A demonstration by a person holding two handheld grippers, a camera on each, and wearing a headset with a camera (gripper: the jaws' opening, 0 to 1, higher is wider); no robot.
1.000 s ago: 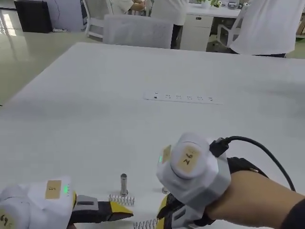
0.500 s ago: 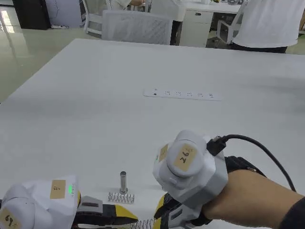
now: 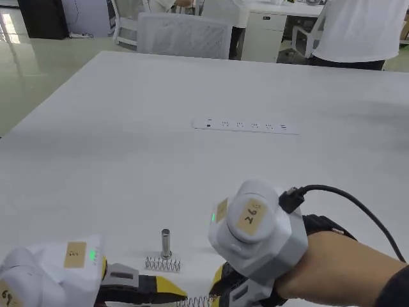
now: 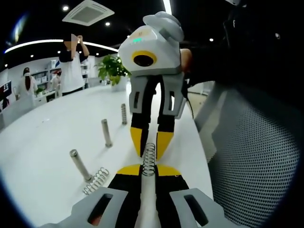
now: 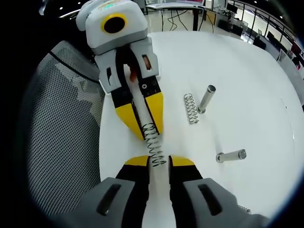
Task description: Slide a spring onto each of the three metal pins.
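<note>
Left gripper (image 4: 148, 167) & right gripper (image 5: 159, 159) both nearly closed, each pinching one end of the spring (image 5: 153, 138); prob. a handover, to aim it at the upright pin (image 4: 80, 165).

Head view downward, gripper views opposed, sharing spring (image 4: 148, 159)

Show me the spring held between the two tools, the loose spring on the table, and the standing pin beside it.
held spring (image 5: 153, 141), right gripper view, on its middle coils.
loose spring (image 3: 163, 263), head view, on the middle of its length.
standing pin (image 3: 166, 245), head view, on the middle of its shaft.
</note>
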